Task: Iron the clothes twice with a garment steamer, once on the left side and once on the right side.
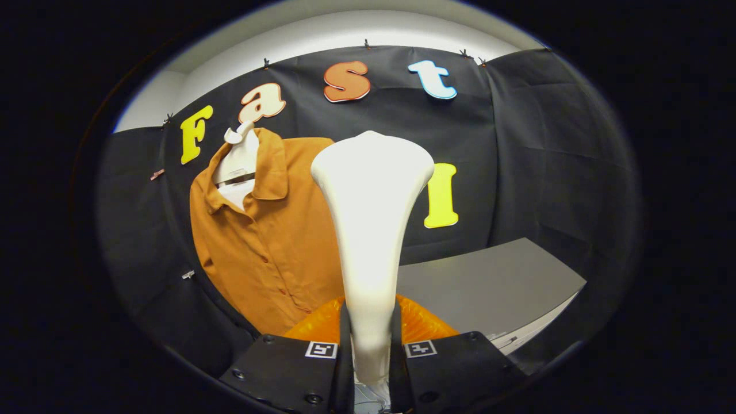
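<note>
A white garment steamer stands upright between my fingers, its wide head pointing up and away from me. My gripper is shut on its narrow handle, both fingers pressing its sides. An orange button-up shirt hangs on a white hanger against the booth wall, to the left of and beyond the steamer head. The steamer hides the shirt's right part. I cannot tell whether the head touches the cloth.
A grey table lies to the right beyond my fingers, its front edge running toward me. The black cloth wall closes in behind and on both sides.
</note>
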Action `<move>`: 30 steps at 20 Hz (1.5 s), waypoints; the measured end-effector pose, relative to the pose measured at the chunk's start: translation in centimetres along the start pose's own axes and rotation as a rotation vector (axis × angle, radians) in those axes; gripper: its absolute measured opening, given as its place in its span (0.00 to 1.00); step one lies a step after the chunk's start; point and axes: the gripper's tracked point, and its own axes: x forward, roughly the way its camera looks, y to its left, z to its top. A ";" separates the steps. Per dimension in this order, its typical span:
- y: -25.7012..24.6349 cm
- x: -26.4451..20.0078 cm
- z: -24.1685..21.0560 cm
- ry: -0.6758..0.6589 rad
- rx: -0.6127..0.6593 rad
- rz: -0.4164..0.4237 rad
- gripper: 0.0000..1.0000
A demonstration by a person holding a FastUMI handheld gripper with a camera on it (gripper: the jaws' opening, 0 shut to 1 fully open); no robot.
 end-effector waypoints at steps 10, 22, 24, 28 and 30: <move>8.2 6.4 -3.1 0.043 -0.043 0.042 0.27; 9.4 11.8 -6.7 0.099 -0.058 0.034 0.27; 9.4 11.8 -7.8 0.117 -0.054 0.038 0.27; 8.9 11.7 -11.1 0.166 -0.037 0.033 0.27; 8.9 11.5 -12.9 0.198 -0.023 0.034 0.27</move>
